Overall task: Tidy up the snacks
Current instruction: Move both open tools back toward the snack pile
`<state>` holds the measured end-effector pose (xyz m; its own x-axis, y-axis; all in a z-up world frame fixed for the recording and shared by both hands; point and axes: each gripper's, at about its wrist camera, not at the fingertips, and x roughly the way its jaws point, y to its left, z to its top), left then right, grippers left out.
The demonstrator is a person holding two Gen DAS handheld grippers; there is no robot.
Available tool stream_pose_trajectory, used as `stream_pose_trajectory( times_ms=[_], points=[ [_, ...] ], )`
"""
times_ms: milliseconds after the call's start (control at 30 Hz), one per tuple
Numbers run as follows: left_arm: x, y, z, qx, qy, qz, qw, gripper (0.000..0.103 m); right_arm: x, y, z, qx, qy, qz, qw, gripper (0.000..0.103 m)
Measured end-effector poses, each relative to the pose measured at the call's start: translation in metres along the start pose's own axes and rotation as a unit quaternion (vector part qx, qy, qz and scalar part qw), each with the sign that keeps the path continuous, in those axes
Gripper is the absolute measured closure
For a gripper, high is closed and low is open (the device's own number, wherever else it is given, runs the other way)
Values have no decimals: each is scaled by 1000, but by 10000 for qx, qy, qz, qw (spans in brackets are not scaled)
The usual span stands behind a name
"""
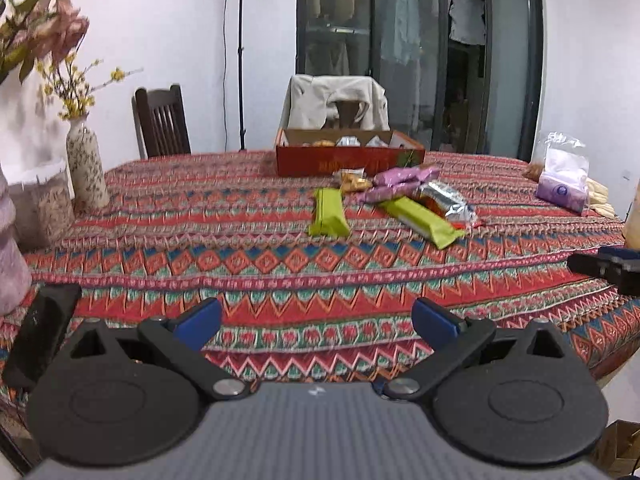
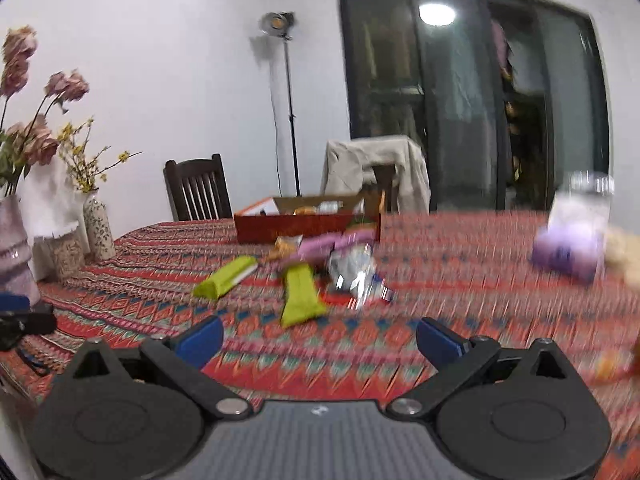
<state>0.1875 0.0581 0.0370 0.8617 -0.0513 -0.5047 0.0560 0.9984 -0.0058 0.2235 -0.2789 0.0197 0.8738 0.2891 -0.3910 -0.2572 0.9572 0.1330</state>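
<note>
Two green snack bars (image 1: 329,213) (image 1: 420,220) lie on the patterned tablecloth (image 1: 240,264) with purple packets (image 1: 404,178), a silver foil pack (image 1: 446,200) and a small bag of yellow snacks (image 1: 352,180). Behind them stands an open red cardboard box (image 1: 348,158) holding several snacks. My left gripper (image 1: 316,320) is open and empty above the near table edge. My right gripper (image 2: 318,340) is open and empty too, close to a green bar (image 2: 298,298). Its view is blurred; the other green bar (image 2: 226,276), foil pack (image 2: 354,270) and red box (image 2: 306,226) show there.
A patterned vase (image 1: 86,168) with flowers and a larger vase (image 1: 10,248) stand at the left. A purple-and-white bag (image 1: 562,178) sits at the right. A black phone (image 1: 40,332) lies near the left edge. Chairs (image 1: 162,120) stand behind the table.
</note>
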Motion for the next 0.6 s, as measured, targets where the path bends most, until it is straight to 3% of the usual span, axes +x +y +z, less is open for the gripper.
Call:
stream_pose_trajectory(
  times_ms=[167,433,600],
  points=[
    [12,5,-4,-66,61,40,10000,0,9,4,-15,45,83,-217,9997,0],
    [48,4,6,23,321,-236,9992,0,30,0,-8,94,66,-291,9995,0],
    [73,8,12,143,319,-174,9992,0,51,1,-2,19,143,-256,9996,0]
  ],
)
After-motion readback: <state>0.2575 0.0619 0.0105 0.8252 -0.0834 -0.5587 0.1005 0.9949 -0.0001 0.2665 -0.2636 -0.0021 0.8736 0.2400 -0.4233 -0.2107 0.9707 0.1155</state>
